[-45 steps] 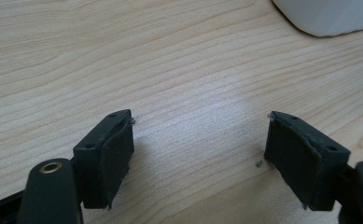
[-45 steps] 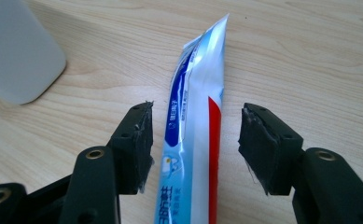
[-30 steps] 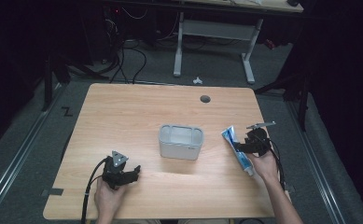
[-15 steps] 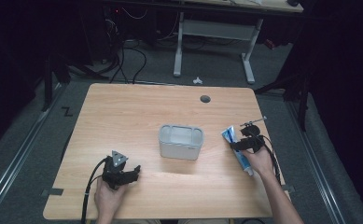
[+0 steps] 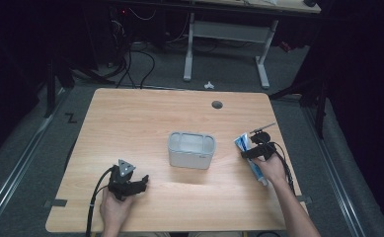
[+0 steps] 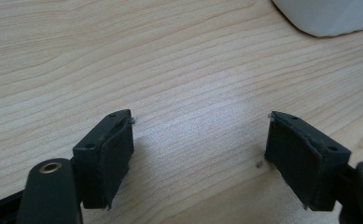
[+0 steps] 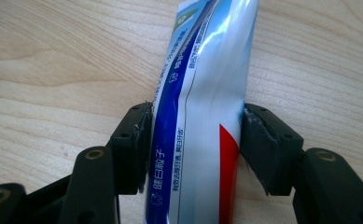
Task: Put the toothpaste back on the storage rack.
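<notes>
A blue, white and red toothpaste tube [image 5: 242, 143] lies on the wooden table [image 5: 130, 118] near its right edge. My right gripper [image 5: 252, 152] is over its middle. In the right gripper view the tube [image 7: 207, 79] runs up between the two black pads, which touch both of its edges; the jaws have just been closing on it. My left gripper [image 5: 142, 181] rests low at the front left, pointing right. Its jaws [image 6: 200, 158] stand wide open over bare wood.
A grey rectangular bin [image 5: 191, 149] stands open-topped at the table's middle; its corner [image 6: 328, 16] shows in the left gripper view. A round cable hole [image 5: 217, 104] sits at the far edge. Behind the table are a white desk frame [image 5: 189, 44] and cables on the floor.
My right hand has come down and slightly toward the front, lowering its gripper onto the tube. The left hand has stayed where it was.
</notes>
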{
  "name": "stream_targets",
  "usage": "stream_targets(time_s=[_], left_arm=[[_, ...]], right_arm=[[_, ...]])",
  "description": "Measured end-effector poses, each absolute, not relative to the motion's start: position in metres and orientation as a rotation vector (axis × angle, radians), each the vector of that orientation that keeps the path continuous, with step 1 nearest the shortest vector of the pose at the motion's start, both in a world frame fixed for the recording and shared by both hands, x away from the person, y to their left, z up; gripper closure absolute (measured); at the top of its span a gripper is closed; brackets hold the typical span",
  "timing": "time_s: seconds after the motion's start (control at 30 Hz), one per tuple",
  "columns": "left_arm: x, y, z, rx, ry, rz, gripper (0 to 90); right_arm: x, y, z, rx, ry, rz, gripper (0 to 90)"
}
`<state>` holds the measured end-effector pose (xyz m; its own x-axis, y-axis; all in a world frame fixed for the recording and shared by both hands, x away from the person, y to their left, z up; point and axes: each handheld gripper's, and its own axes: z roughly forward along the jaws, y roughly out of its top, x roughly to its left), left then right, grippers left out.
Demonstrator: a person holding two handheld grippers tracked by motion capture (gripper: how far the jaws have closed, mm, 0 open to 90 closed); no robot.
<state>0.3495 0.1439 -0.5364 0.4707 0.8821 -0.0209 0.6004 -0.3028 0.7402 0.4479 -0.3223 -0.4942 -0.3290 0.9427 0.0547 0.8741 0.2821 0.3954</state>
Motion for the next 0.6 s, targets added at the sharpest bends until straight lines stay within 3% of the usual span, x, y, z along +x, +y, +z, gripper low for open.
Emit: stream_targets(time_s=[0.6], left_arm=[[0.3492,0.1437,-0.5366,2.024,1.225,0.523,23.9]], right_arm=[[0.4499,-0.3114,-0.4913,1.665,2.36,0.367,53.4]])
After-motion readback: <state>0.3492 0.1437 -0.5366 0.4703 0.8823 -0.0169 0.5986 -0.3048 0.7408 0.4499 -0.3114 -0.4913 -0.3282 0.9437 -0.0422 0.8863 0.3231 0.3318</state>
